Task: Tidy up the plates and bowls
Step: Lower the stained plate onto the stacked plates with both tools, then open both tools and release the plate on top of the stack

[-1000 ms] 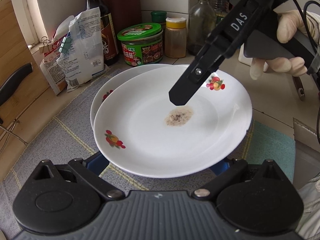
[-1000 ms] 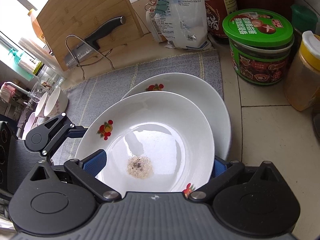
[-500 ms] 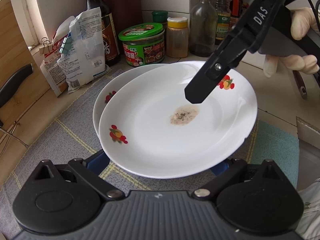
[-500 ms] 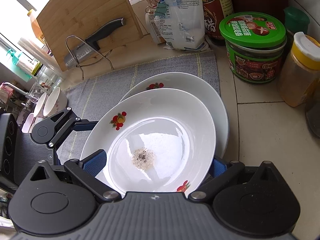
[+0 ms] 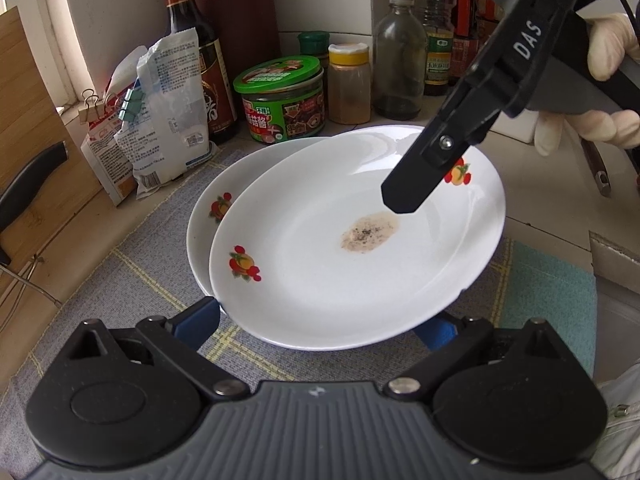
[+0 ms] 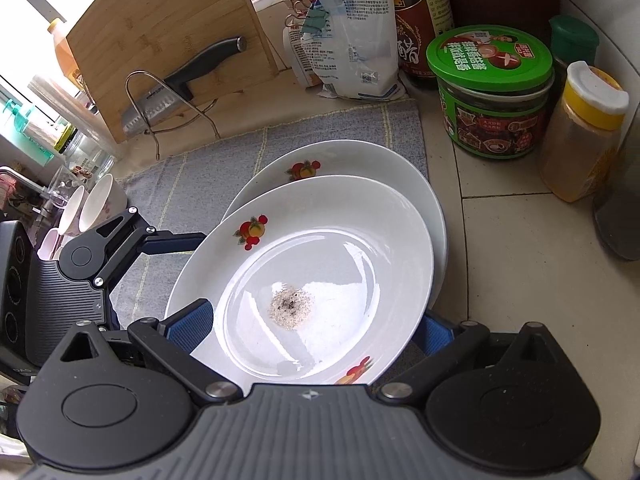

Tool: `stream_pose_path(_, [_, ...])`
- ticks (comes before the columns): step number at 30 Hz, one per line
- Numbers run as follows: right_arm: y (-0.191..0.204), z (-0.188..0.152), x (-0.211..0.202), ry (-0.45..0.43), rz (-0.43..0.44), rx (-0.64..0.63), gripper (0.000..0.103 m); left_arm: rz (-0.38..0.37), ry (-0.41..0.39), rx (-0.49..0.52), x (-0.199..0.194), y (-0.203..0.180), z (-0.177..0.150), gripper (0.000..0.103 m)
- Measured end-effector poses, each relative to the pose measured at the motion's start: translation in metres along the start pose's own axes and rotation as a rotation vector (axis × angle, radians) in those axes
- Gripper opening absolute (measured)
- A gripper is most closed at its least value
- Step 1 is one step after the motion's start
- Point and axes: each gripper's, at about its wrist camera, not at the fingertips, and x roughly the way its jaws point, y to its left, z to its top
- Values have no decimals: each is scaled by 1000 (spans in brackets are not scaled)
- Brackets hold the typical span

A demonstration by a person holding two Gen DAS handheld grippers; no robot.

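Observation:
A white plate (image 5: 360, 248) with fruit prints and a brownish stain in its middle is held above a second like plate (image 5: 216, 200) that lies on the grey mat. It also shows in the right wrist view (image 6: 320, 264), over the lower plate (image 6: 360, 168). My right gripper (image 6: 316, 332) is shut on the stained plate's rim; one right finger (image 5: 416, 184) lies over the plate. My left gripper (image 5: 316, 324) stands open, its blue pads either side under the plate's near edge.
Against the wall stand a green-lidded jar (image 5: 284, 104), a yellow-capped spice jar (image 5: 350, 80), bottles (image 5: 400, 52) and a clipped white bag (image 5: 160, 112). A cutting board with a knife (image 6: 180, 76) leans at the left. Bowls (image 6: 92, 208) stand far left.
The stained plate has risen and shifted right with the right gripper, uncovering more of the lower plate. The left gripper stays under its near edge.

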Motion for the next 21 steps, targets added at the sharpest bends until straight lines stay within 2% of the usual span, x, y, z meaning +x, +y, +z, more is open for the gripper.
stream_pose_path(16, [4, -6, 2, 7, -16, -10, 103, 8, -44, -6, -10, -4, 1, 101])
stream_pose_path(21, [6, -10, 1, 7, -25, -21, 103, 17, -82, -20, -18, -5, -1, 102])
